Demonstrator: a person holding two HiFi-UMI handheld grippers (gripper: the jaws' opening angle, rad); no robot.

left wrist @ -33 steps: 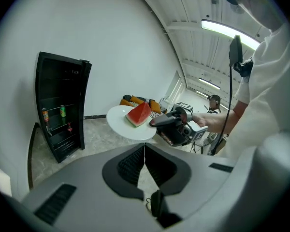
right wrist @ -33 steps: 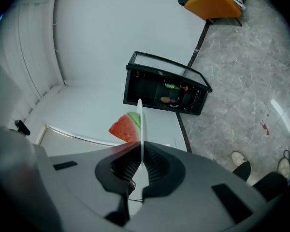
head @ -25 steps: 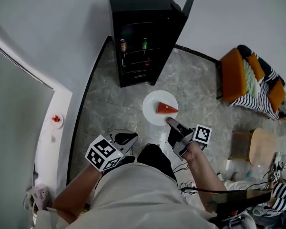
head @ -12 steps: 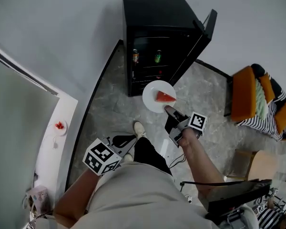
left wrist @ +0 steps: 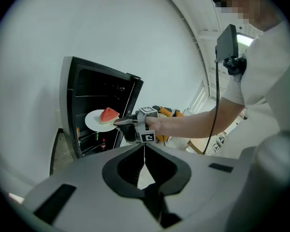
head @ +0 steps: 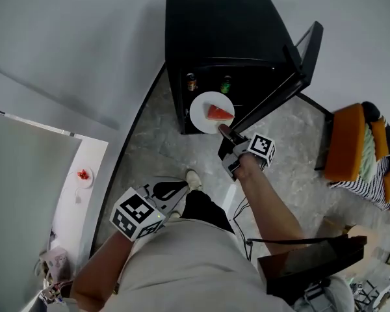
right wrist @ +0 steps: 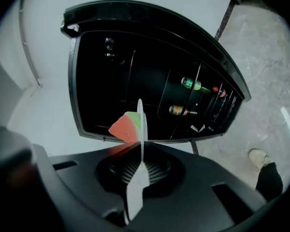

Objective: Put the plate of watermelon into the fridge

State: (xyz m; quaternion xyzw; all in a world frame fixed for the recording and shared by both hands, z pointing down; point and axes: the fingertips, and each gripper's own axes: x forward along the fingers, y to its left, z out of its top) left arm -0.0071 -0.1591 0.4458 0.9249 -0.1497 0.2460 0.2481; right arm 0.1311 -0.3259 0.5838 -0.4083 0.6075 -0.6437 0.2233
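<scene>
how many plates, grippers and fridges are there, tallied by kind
plates: 2, the watermelon plate held by the right gripper, and a small plate on the white ledge
grippers: 2, counting the left gripper
fridges: 1, the fridge, door open
total: 5

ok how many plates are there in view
2. The watermelon plate is in the right gripper at the open fridge; a small plate with red pieces sits on the white ledge. Others may be hidden.
</scene>
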